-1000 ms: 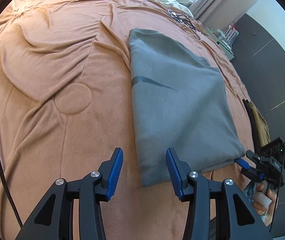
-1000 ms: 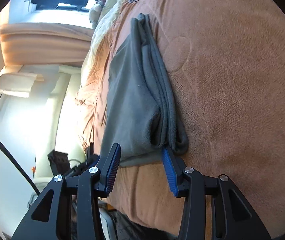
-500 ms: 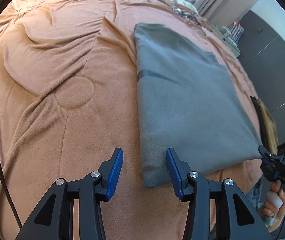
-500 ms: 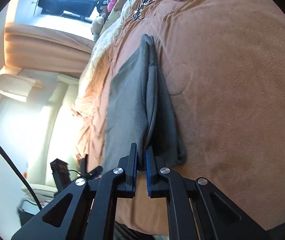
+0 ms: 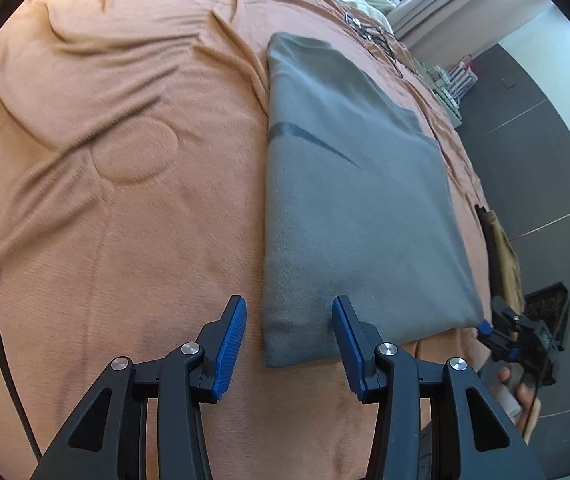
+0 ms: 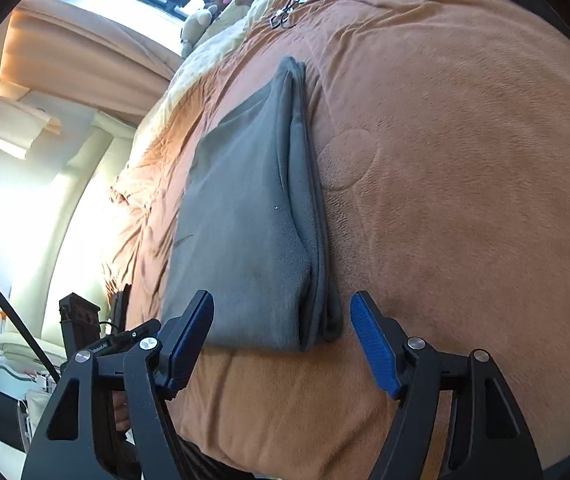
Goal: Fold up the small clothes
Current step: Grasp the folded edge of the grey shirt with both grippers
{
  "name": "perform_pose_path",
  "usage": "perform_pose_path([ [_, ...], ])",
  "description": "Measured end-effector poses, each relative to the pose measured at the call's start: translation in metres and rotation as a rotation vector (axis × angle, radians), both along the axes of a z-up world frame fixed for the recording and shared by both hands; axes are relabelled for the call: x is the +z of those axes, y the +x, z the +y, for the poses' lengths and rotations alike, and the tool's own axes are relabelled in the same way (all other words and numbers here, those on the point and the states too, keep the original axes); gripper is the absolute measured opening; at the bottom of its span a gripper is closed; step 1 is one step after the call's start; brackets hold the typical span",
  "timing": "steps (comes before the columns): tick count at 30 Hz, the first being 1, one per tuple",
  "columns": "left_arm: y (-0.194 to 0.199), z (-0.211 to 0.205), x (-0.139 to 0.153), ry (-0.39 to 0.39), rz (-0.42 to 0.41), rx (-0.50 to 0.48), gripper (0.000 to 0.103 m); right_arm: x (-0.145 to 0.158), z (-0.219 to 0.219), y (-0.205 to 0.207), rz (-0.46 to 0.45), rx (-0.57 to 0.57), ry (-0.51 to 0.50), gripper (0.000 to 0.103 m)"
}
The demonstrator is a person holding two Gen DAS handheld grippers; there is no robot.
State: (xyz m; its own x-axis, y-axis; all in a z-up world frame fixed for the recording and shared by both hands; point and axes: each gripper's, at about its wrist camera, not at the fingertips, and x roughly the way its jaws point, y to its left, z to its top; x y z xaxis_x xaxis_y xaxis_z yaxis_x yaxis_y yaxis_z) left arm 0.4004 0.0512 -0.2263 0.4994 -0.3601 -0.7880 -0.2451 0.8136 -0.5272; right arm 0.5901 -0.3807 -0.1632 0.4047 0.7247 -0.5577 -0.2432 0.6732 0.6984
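Now the right gripper (image 6: pixel 281 336) has just been opening off the folded grey garment (image 5: pixel 349 200), nothing between its jaws, the left gripper (image 5: pixel 289 340) half-open and empty, so regripping the near edge for another fold looks next.

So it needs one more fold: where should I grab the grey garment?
Take the near corners of the grey garment, coming from the near bed edge. It lies flat with its short edge nearest; the layered fold gives thickness for a pinch.
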Motion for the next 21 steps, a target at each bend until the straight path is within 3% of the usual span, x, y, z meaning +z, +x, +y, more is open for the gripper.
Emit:
perform_pose_path([
  [1, 0.000, 0.000, -0.003, -0.009, 0.008, 0.003, 0.047, -0.001, 0.002, 0.002, -0.001, 0.004, -0.012, 0.069],
  [4, -0.002, 0.000, -0.008, -0.030, 0.005, 0.021, 0.046, -0.003, 0.009, 0.006, 0.018, 0.004, -0.057, 0.050],
  [8, -0.003, -0.003, -0.011, -0.042, -0.003, 0.031, 0.044, -0.008, 0.014, 0.012, 0.039, -0.025, -0.086, 0.036],
  [10, -0.002, -0.005, -0.013, -0.062, -0.005, 0.026, 0.024, -0.009, 0.015, 0.013, 0.049, -0.038, -0.077, 0.029],
  [13, -0.003, -0.008, -0.011, -0.057, -0.014, 0.019, 0.013, -0.006, 0.016, 0.012, 0.062, -0.033, -0.064, 0.016],
  [21, -0.016, 0.000, 0.016, -0.064, -0.070, 0.004, 0.010, 0.005, 0.019, 0.003, 0.045, -0.015, -0.021, 0.011],
])
